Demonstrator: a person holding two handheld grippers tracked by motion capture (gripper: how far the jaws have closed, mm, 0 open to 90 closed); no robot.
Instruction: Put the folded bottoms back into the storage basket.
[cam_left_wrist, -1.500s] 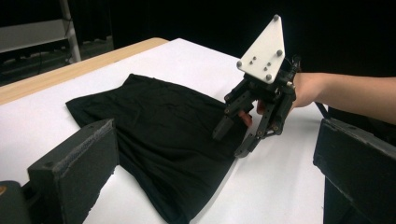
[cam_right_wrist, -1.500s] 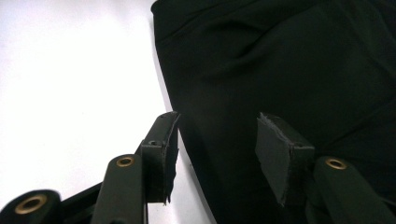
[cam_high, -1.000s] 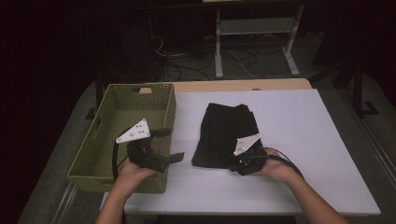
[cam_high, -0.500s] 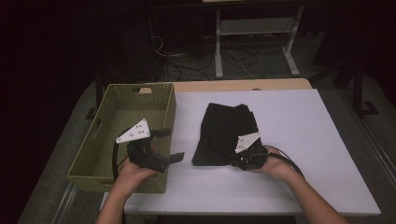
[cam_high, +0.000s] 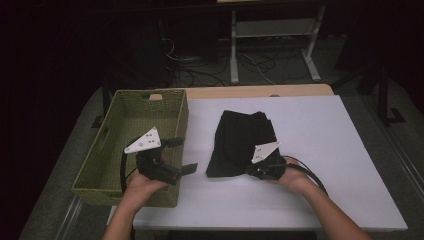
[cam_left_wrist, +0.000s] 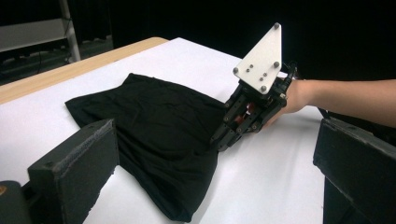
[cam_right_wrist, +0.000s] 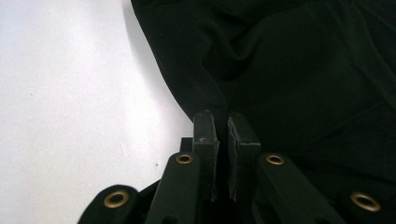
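A black folded garment (cam_high: 242, 137) lies on the white table (cam_high: 325, 145), right of a green wicker basket (cam_high: 115, 150). My right gripper (cam_high: 251, 171) sits at the garment's near right corner, its jaws pressed together on the cloth edge (cam_right_wrist: 223, 119). In the left gripper view, the right gripper (cam_left_wrist: 223, 140) touches the garment (cam_left_wrist: 154, 121) from the right. My left gripper (cam_high: 182, 156) hovers over the basket's near right corner with its jaws wide apart and nothing between them, pointing toward the garment.
The basket holds nothing I can see. A wooden strip (cam_high: 250, 92) edges the table's far side. Beyond it stand a metal frame (cam_high: 270, 35) and floor cables in the dark. Bare white table spreads right of the garment.
My right gripper has crept slightly left and forward at the garment's near edge. The left gripper and the basket have stayed where they were.
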